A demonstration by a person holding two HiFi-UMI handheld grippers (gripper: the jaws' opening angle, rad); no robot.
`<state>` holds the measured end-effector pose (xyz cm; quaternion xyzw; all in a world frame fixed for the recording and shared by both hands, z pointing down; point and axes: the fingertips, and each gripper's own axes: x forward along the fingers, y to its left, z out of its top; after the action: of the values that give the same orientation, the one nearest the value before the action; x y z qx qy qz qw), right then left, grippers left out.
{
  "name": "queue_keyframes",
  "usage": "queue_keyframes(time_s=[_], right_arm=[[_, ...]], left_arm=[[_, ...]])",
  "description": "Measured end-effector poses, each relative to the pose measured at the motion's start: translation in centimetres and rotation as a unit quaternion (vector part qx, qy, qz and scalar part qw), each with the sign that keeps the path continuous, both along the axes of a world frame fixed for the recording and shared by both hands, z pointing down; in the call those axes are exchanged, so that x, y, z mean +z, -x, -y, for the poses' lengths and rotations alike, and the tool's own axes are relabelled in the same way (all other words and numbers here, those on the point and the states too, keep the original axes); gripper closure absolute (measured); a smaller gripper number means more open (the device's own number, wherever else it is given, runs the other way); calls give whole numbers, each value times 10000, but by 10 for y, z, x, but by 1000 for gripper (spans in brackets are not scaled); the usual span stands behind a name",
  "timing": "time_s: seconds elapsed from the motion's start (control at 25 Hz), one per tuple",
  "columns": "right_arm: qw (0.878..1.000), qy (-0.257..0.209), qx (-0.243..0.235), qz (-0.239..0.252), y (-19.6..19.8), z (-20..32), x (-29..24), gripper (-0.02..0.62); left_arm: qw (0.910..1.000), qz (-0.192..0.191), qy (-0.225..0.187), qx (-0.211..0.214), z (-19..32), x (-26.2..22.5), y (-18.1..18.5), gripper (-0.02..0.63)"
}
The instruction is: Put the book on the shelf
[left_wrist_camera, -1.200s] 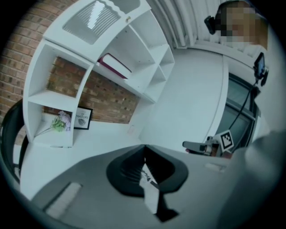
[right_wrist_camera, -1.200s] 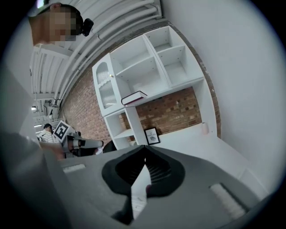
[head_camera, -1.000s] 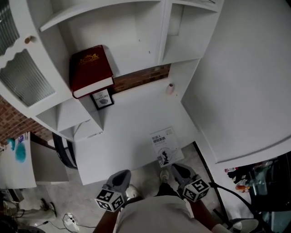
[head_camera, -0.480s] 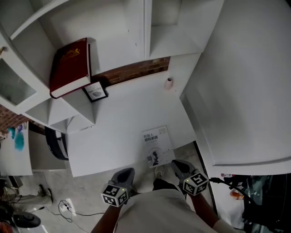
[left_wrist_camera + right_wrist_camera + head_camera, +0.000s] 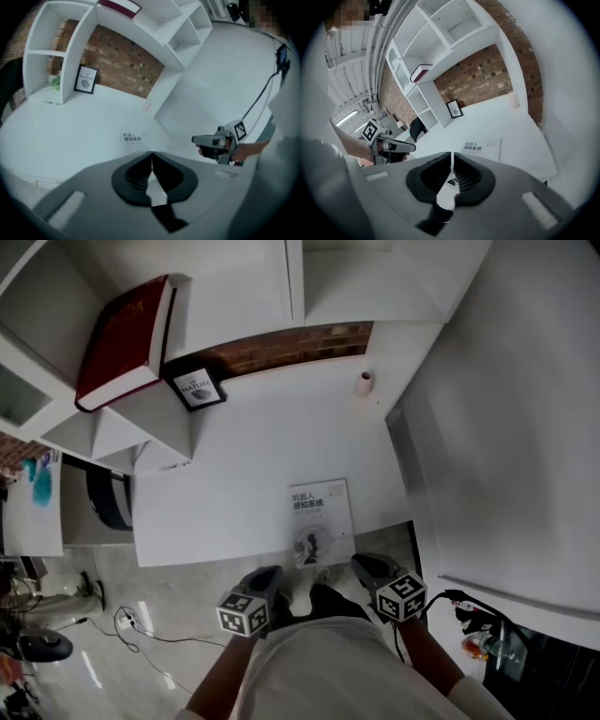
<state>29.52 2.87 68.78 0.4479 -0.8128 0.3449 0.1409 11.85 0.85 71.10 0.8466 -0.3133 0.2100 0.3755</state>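
A white paperback book (image 5: 321, 519) lies flat on the white desk (image 5: 234, 465), near its front edge; it also shows as the book (image 5: 131, 138) and the book (image 5: 480, 146). My left gripper (image 5: 267, 579) hovers just off the desk's front edge, left of the book, shut and empty. My right gripper (image 5: 361, 566) is beside the book's near right corner, also shut with nothing in it. In their own views the left gripper (image 5: 152, 153) and right gripper (image 5: 451, 153) show jaw tips together. A dark red book (image 5: 122, 343) lies on the white shelf unit (image 5: 164, 413) at the back left.
A framed picture (image 5: 198, 390) leans under the shelf against the brick wall (image 5: 300, 343). A small pale cup (image 5: 367, 382) stands at the desk's back right. A white wall panel (image 5: 506, 427) bounds the right side. A black chair (image 5: 103, 498) and floor cables (image 5: 141, 629) sit left.
Both grippers have come down and forward toward the desk's front edge, either side of the white book. The head view has shifted. The book has not moved.
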Motion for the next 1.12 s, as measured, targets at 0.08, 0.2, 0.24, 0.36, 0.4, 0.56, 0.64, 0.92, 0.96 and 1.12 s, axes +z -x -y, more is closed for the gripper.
queue_keyframes(time_s=[0.08,0.2,0.24,0.36,0.4,0.56,0.64,0.92,0.96,1.12], right_arm=[[9999,147,-73,-21,-2,-2,14,572],[9992,378,-71,-72,-7,-4,37,555],[9989,467,-20,-85,-10,-4,46,549],[9970,745,172,-84,-23,-1,73,524],[9963,833,209,-74,-27,-1,83,517],[9929,1166,217,-102,-37,-1,117,500],[9909,1326,195,-110,-40,1,127,489],[9785,2060,77,104,-41,0,171,365],[9756,2187,65,202,-39,-1,178,341],[9612,2658,-43,738,-27,-2,198,270]], left_arm=[[9998,17,172,-16,-1,13,-3,594],[9984,10,560,-4,-7,40,-8,566],[9974,-11,717,6,-9,50,-10,553],[9926,-99,1208,-12,-13,84,-16,464],[9906,-128,1361,-50,-13,96,-17,443],[9822,-237,1852,-196,-12,131,-19,379],[9786,-329,2019,-217,-11,142,-22,364],[9669,-543,2492,-57,-15,170,-38,324],[9654,-596,2538,-41,-15,173,-41,316],[9541,-966,2834,-45,-16,184,-49,291]])
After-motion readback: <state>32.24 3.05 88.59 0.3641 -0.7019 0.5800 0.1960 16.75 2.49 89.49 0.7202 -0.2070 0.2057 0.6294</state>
